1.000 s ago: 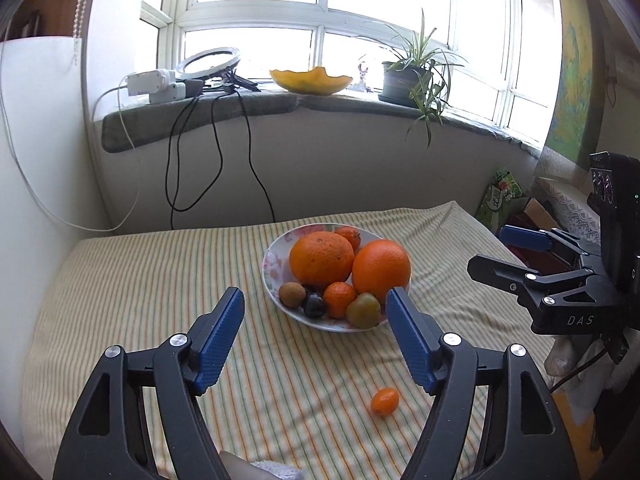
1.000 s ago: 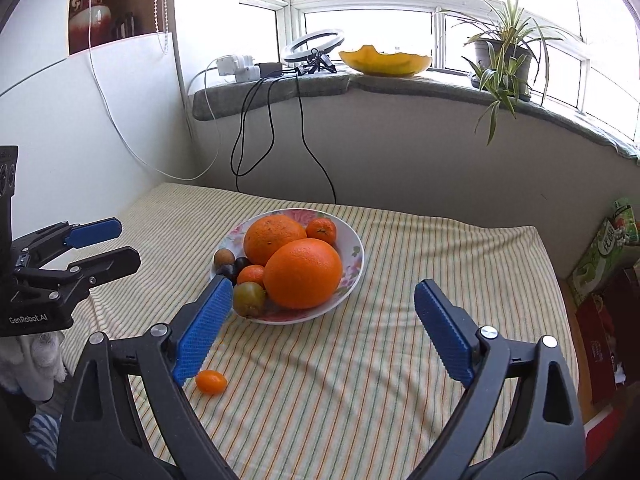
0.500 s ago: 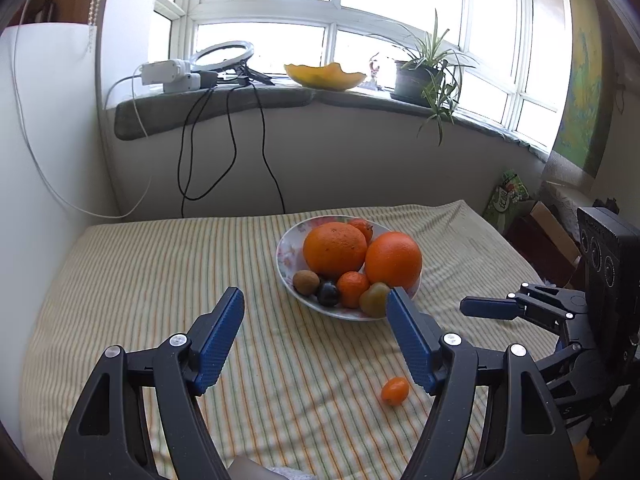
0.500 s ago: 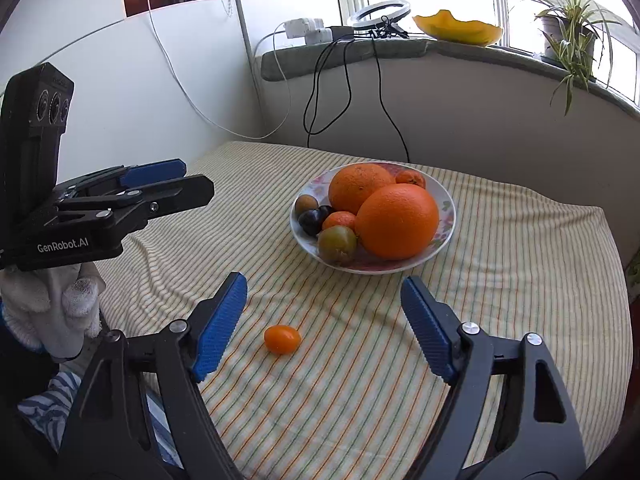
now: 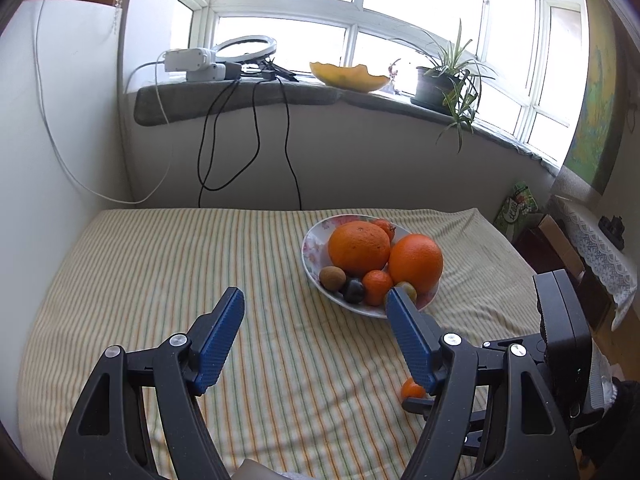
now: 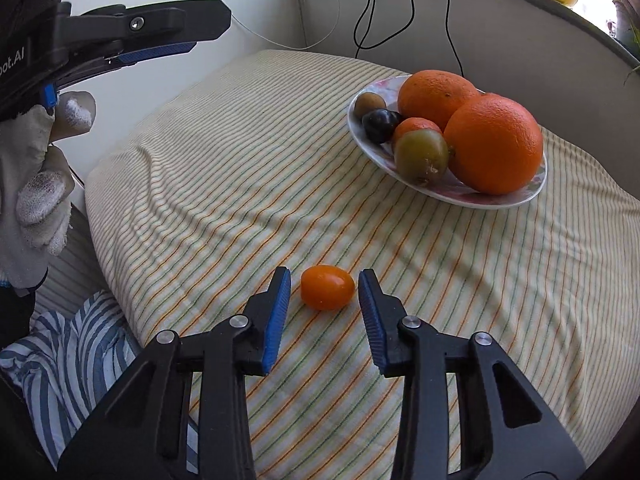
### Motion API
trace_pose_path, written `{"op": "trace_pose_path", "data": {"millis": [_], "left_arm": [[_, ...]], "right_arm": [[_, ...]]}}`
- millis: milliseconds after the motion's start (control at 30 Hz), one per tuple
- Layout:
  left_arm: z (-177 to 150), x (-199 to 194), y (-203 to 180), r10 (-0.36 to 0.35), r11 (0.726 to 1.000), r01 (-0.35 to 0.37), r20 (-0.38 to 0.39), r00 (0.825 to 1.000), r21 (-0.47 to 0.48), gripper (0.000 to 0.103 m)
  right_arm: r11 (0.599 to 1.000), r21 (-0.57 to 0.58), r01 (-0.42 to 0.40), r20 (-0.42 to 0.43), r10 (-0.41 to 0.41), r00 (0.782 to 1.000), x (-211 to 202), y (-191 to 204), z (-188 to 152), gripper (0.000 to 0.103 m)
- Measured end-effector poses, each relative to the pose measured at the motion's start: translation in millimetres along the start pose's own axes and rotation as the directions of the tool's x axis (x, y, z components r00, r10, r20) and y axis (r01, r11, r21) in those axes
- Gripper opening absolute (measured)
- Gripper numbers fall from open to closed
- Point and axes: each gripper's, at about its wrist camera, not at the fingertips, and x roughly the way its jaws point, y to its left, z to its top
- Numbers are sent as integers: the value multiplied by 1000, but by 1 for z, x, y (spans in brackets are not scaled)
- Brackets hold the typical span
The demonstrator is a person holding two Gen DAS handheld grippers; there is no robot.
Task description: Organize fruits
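kumquat (image 5: pixel 412 390) half hidden, right claw (image 6: pixel 325 280) closing

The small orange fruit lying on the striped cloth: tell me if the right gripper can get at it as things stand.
Probably yes. The small orange fruit lies alone on the striped cloth, between the closing fingers of the right gripper, with nothing in the way; the pads are not touching it yet.

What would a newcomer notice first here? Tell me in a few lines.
First, the small orange fruit lying alone on the striped cloth, framed by the right gripper, whose jaws are closing with a gap left on each side. Next, the plate farther back, heaped with two big oranges and smaller fruits.
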Motion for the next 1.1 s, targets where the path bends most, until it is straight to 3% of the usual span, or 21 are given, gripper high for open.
{"op": "trace_pose_path", "data": {"millis": [200,433,733,1100], "left_arm": [[-4,4,2,4,1000,-4,-17,1000,-1,73],[-5,5,5,2,1000,-2,-23,1000,-14,73],[-8,10,10,-5,1000,4,-39,999,-25,73],[-13,16,10,-11,1000,10,-64,998,-24,73]], "right_arm": [[1000,-12,27,-1,-27,1000,1,-4,2,30],[998,4,70,106,-70,992,-29,-17,27,30],[986,-23,162,177,-156,972,-30,-27,67,30],[966,-45,255,183,-243,953,-12,-44,99,30]]}}
